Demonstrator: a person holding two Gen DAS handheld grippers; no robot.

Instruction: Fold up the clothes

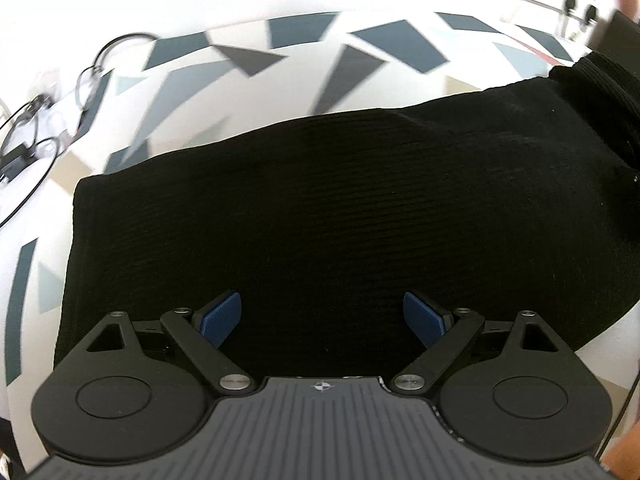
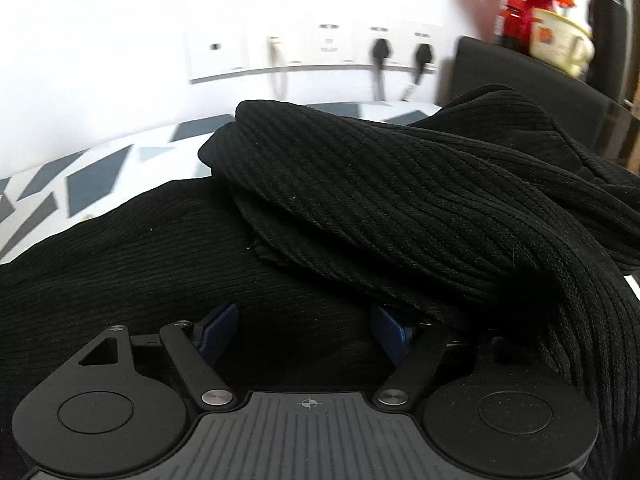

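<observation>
A black ribbed knit garment lies spread on the counter, whose top carries a grey-and-white geometric pattern. In the left wrist view the cloth sits directly ahead of and under the left hand-held gripper, its long axis running left to right across the line of the fingers; its left edge falls squarely, while toward the right it gathers into a thicker bunch. This hand-held gripper stands with its blue pads well apart and nothing between them, poised over a flat stretch of the fabric. The right hand-held gripper is also parted, low over the same garment; a thick rolled or bunched portion rises just ahead and to its right, draping over its right finger, so whether that finger touches cloth beneath cannot be told. The bunched mass lies nearer the right hand-held gripper, the flat squared end nearer the left. How far the folding stands cannot be settled: the smooth part may already be doubled over or merely laid out.
</observation>
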